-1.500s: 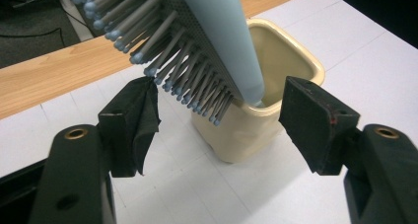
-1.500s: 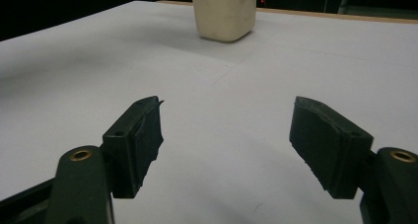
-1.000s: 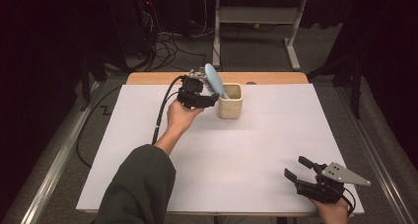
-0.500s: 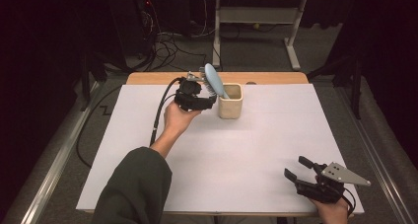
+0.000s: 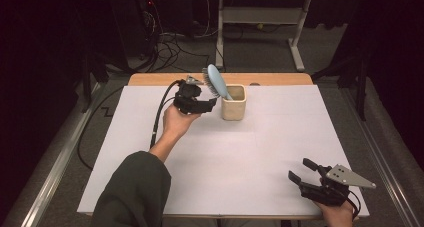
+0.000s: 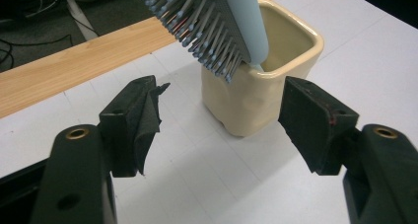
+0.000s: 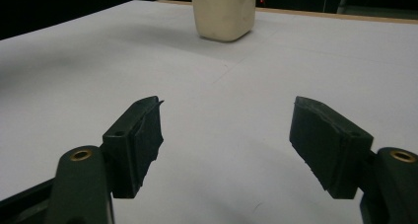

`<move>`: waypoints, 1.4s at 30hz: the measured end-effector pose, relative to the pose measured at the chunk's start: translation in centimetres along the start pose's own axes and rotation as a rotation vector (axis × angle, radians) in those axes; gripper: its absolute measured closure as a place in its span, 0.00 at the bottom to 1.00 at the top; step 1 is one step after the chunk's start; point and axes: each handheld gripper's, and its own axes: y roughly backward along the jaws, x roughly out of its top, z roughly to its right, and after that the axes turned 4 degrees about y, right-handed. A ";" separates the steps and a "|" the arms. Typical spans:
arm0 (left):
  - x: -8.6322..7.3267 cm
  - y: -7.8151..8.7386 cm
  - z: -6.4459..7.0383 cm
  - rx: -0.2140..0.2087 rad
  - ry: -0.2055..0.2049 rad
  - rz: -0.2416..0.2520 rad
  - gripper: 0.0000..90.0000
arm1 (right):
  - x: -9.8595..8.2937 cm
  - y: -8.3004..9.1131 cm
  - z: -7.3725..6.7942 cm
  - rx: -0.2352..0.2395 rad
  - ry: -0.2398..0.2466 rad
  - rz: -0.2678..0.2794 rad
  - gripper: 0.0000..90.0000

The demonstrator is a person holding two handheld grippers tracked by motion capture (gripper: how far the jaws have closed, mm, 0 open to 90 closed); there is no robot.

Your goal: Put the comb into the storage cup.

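1. Evidently little has changed over the last second: the left gripper sat just beside the cup then and sits there now, jaws spread and empty. The brush stood in the cup in the earlier pictures too, handle down and head leaning toward the left gripper.
2. By this reading, the brush is already placed and let go. The lack of movement suggests a pause after release, with withdrawal of the left gripper the likely remaining step.
3. The right gripper lies at the near right corner of the table, well apart from the cup. It has not shifted either; its jaws stand apart, holding nothing.
4. High view: gives the layout, with the cup near the far edge of the white sheet, the brush head above its rim, and both hands placed.
5. Left gripper view: shows what the high view cannot resolve. The bristles overhang the cup's rim, the blue back of the brush rests against the inner wall, and clear space separates both pads from the cup.
6. Right gripper view: shows the cup far off across bare sheet, between and beyond its open jaws, confirming that this gripper is idle.
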 end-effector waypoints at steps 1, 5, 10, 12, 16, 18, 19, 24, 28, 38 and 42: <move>0.0 0.1 0.0 0.001 -0.002 -0.002 0.36 | 0.0 0.0 0.0 0.000 0.000 0.000 0.32; -0.2 0.3 -0.1 0.002 -0.006 -0.001 0.36 | 0.0 0.0 0.0 -0.001 0.000 0.001 0.32; -0.6 0.5 0.0 -0.003 -0.015 -0.002 0.36 | 0.0 0.0 0.0 -0.003 0.000 0.003 0.32; -0.8 0.6 0.0 0.000 -0.019 -0.003 0.36 | 0.0 0.0 0.0 -0.005 -0.002 0.004 0.32; -1.0 1.0 -0.1 0.003 -0.022 0.002 0.36 | 0.0 0.1 0.0 -0.005 0.002 0.005 0.32; -1.1 1.2 -0.1 0.003 -0.024 0.004 0.36 | 0.0 0.1 0.0 -0.006 0.001 0.005 0.32; -1.1 1.3 -0.1 0.004 -0.025 0.006 0.36 | 0.0 0.1 0.0 -0.006 0.000 0.004 0.32; -1.6 1.7 -0.1 0.017 -0.033 0.004 0.37 | 0.0 0.1 0.0 -0.005 -0.003 0.005 0.32; -1.9 2.0 -0.1 0.012 -0.036 0.007 0.37 | 0.0 0.1 0.0 -0.007 -0.008 0.005 0.32; -2.7 2.8 -0.2 0.003 -0.038 0.004 0.37 | 0.0 0.1 0.1 -0.010 -0.012 0.008 0.32; -3.0 3.3 -0.2 0.002 -0.044 0.005 0.37 | 0.0 0.1 0.0 -0.010 -0.013 0.008 0.32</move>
